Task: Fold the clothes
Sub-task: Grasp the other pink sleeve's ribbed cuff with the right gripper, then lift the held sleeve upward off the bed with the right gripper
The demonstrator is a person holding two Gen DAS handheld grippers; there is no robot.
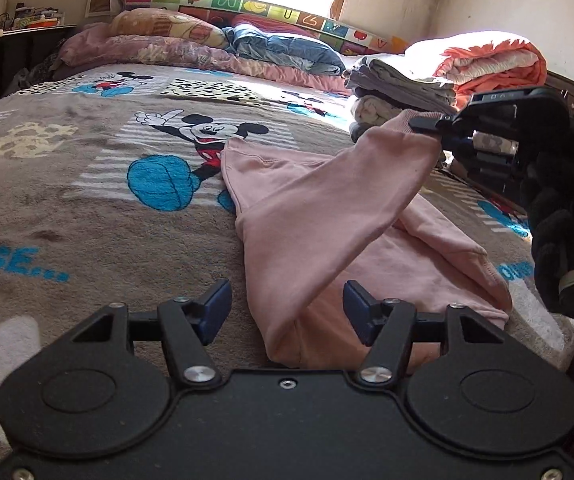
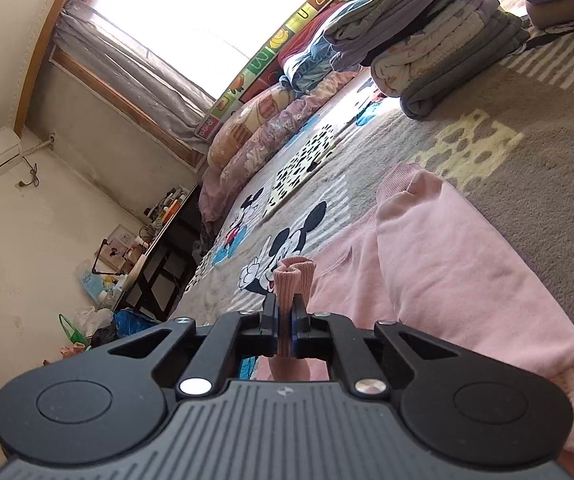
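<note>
Right tool [image 2: 285, 322]: clamped on pink sweatshirt [image 1: 327, 220] cuff [image 2: 293, 276], sleeve lifted; left tool [image 1: 287, 308]: wide open, empty, over hem edge; blanket [image 1: 87, 200]: bare left of sweatshirt.

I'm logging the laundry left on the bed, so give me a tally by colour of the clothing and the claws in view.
Pink sweatshirt, cuff pinched in the right claw: 1
Stack of folded grey and cream clothes, exact number of pieces unclear: 1
Black claws, the left claw open: 2
Total: 4
</note>
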